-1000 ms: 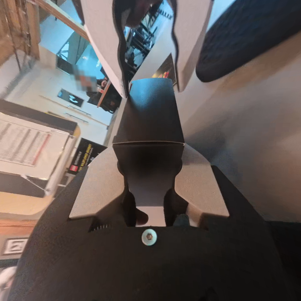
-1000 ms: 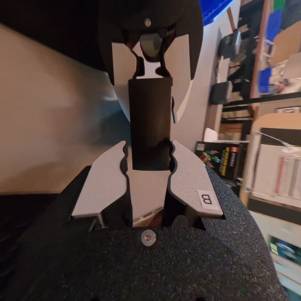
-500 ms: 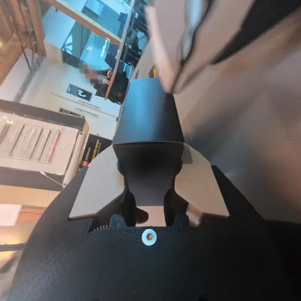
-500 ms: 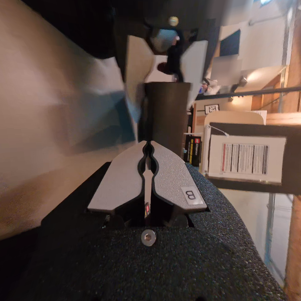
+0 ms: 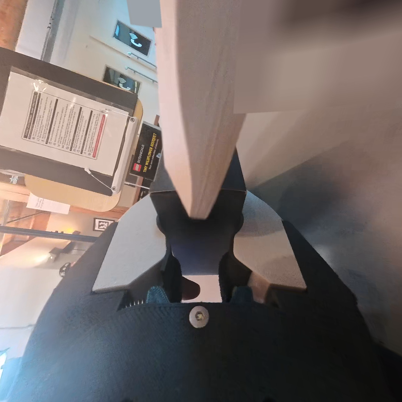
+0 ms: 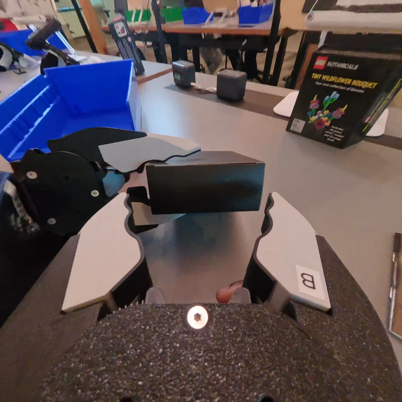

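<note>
Right wrist view — grey table, blue bin; right jaws wide, left jaws clamping black box.

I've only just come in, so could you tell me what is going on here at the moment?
A person holds a gripper in each hand. The left gripper clamps a plain black box above the grey table. The right gripper is open just short of the box, touching nothing. A blue bin and a printed black carton stand farther back.
</note>
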